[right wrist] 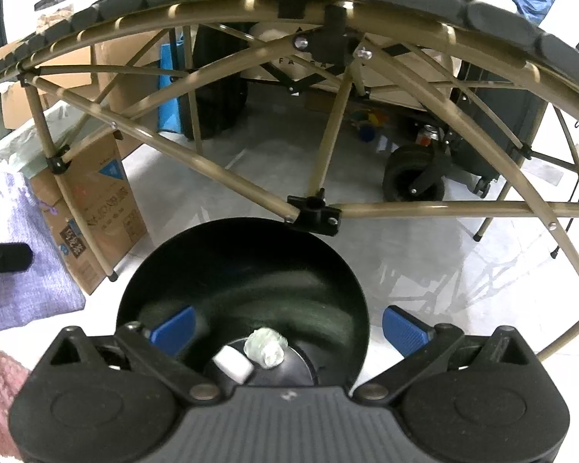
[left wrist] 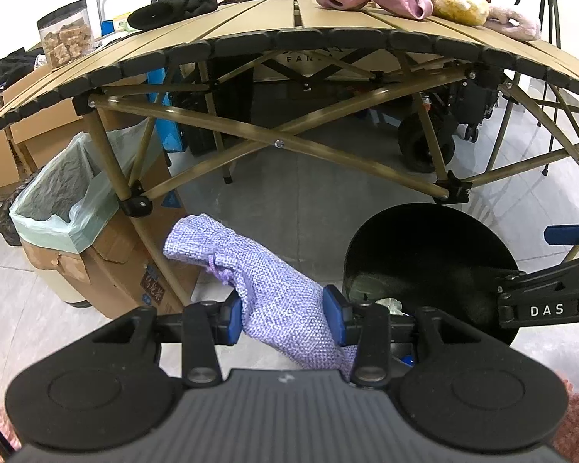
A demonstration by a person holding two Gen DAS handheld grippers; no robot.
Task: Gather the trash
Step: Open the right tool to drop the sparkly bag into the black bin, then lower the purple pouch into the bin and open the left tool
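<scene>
Fingers (left wrist: 332,318) of left gripper (left wrist: 285,320) clamped on purple woven pouch (left wrist: 274,293), held above floor just left of black round bin (left wrist: 436,254). Right gripper (right wrist: 287,326) spread wide, holding nothing, over the bin; crumpled wrapper (right wrist: 265,348) and white piece (right wrist: 232,363) lie inside it. Folding tabletop (left wrist: 289,19) overhead

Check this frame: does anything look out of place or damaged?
The cardboard box under the green-lined bin has a torn, ragged top edge. Also odd for trash: the left gripper grips an intact purple woven pouch beside the black bin.
</scene>
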